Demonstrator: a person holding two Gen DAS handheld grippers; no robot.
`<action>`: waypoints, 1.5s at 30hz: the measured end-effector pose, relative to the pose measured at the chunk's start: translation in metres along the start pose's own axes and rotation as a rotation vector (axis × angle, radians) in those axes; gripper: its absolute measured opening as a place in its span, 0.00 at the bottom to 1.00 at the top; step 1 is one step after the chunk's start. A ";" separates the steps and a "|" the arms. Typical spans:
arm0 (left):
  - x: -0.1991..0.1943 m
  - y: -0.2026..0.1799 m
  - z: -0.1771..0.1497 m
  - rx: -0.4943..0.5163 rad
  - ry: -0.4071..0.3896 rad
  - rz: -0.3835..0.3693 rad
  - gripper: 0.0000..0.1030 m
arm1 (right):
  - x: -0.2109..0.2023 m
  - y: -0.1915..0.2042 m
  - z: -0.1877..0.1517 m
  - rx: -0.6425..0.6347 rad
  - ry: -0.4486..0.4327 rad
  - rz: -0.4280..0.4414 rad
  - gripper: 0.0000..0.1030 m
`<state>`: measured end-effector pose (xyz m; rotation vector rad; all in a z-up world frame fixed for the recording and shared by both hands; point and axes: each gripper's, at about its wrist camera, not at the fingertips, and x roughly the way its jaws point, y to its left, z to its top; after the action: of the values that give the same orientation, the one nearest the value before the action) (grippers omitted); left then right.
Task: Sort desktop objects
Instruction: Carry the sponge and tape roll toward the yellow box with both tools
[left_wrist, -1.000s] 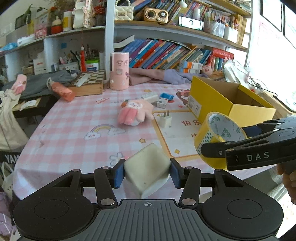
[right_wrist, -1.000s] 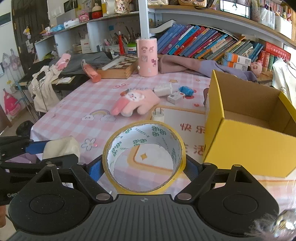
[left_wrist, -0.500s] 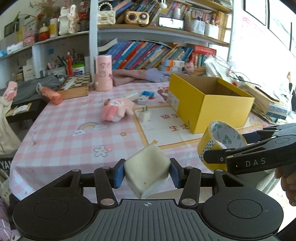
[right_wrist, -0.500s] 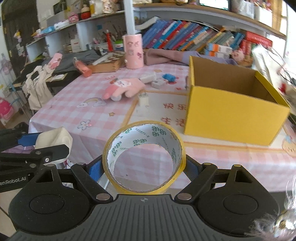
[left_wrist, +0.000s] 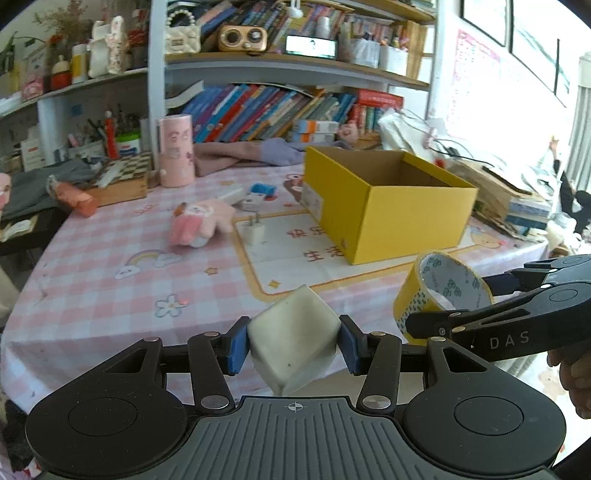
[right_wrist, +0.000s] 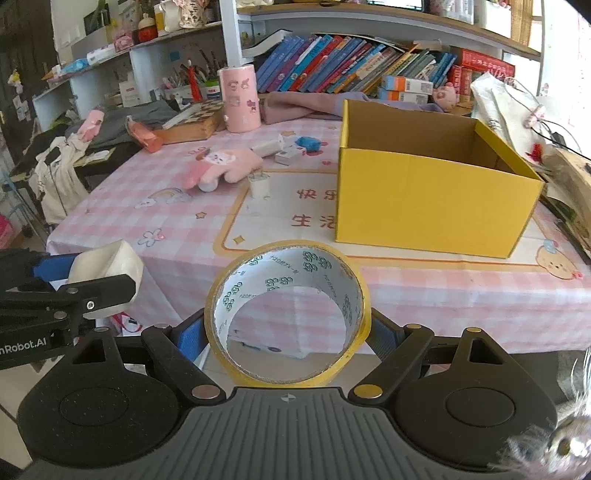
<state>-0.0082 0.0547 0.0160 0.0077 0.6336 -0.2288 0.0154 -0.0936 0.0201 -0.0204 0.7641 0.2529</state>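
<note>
My left gripper (left_wrist: 293, 347) is shut on a white eraser block (left_wrist: 293, 345), held in the air off the table's near edge; the block also shows in the right wrist view (right_wrist: 107, 271). My right gripper (right_wrist: 288, 332) is shut on a yellow tape roll (right_wrist: 288, 312), also off the near edge; the roll shows in the left wrist view (left_wrist: 439, 291). An open yellow box (right_wrist: 432, 199) stands on the pink checked table (right_wrist: 177, 243), beyond both grippers. A pink plush (right_wrist: 225, 166), a white plug (right_wrist: 258, 184) and small items (right_wrist: 291, 147) lie left of the box.
A pink cylinder (right_wrist: 239, 98), a chessboard (right_wrist: 192, 122) and an orange tube (right_wrist: 144, 134) sit at the table's far side. Bookshelves stand behind. Stacked books and cables (left_wrist: 509, 192) lie right of the box. A dark side table with clothes (right_wrist: 59, 155) stands to the left.
Both grippers have pulled back from the table with their objects still held. The table and box now look farther away and the near edge of the cloth is in view.
</note>
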 end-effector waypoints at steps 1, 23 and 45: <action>0.001 -0.002 0.000 0.006 0.001 -0.009 0.47 | -0.002 -0.001 -0.002 0.004 0.000 -0.007 0.82; 0.009 -0.035 0.007 0.111 -0.014 -0.153 0.47 | -0.030 -0.024 -0.024 0.097 0.000 -0.130 0.82; 0.027 -0.061 0.012 0.173 -0.002 -0.261 0.47 | -0.043 -0.046 -0.039 0.175 0.028 -0.221 0.82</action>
<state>0.0068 -0.0114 0.0143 0.0920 0.6111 -0.5357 -0.0298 -0.1520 0.0179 0.0566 0.8029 -0.0244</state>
